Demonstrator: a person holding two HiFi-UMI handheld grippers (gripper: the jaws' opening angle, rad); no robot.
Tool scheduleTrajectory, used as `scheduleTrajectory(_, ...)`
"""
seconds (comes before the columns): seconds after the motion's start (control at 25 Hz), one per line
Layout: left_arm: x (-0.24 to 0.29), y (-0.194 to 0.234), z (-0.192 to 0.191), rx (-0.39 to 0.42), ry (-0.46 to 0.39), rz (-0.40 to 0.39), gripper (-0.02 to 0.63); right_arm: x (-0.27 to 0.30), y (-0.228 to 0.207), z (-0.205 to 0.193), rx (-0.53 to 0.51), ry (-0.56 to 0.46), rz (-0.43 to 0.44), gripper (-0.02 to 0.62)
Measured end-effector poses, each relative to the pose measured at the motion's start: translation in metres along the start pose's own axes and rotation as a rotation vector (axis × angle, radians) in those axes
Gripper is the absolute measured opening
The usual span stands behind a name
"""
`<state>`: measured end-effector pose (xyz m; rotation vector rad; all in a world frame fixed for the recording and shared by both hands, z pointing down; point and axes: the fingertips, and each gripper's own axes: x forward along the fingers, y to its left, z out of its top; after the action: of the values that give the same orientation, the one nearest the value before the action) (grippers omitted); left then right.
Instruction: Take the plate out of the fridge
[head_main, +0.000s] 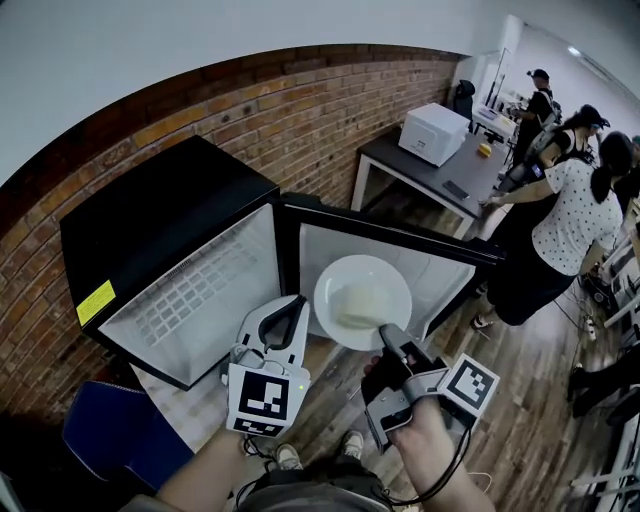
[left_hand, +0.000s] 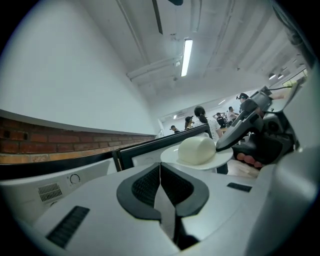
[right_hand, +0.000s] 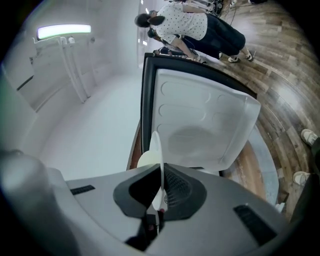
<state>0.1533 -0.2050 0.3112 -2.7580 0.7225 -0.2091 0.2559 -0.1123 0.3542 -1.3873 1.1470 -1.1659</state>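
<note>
Your right gripper (right_hand: 161, 186) is clamped on the plate (head_main: 362, 300). In the right gripper view the white rim stands edge-on between the two dark pads, pinched at its near edge. The plate sits at the centre of the head view, clear of the fridge (head_main: 150, 215) and held in the air in front of the pale inner lining of the open door (head_main: 400, 255). It carries one pale, rounded lump of food (head_main: 358, 306) (it looks like a bun, but the kind cannot be confirmed), which lies close to the side you are gripping.

Your left gripper (head_main: 288, 318) is just left of the plate in the head view, beside it and not touching. Its fingers are pressed together with nothing between them, as the left gripper view shows plainly.

The fridge is a small black unit at the left of the frame, against a brick wall (head_main: 300, 110). Its white interior is exposed and a wire shelf (head_main: 195, 290) is visible inside. At the upper right, a dark table (head_main: 445, 180) bears a white box (head_main: 432, 133), and several people (head_main: 560, 200) stand beyond it.
</note>
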Motion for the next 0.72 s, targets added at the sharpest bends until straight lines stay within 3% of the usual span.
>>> scheduleTrajectory(0.32,0.025,-0.039,-0.01,-0.005,0.011,-0.087,0.018,-0.023,-0.033,0.025,0.024,-0.069,-0.058,0.029)
scheduleTrajectory(0.72,0.055,-0.07,-0.036,-0.009,0.052,-0.131,0.018,-0.035,-0.077,0.047,0.049,-0.1,-0.128,0.031)
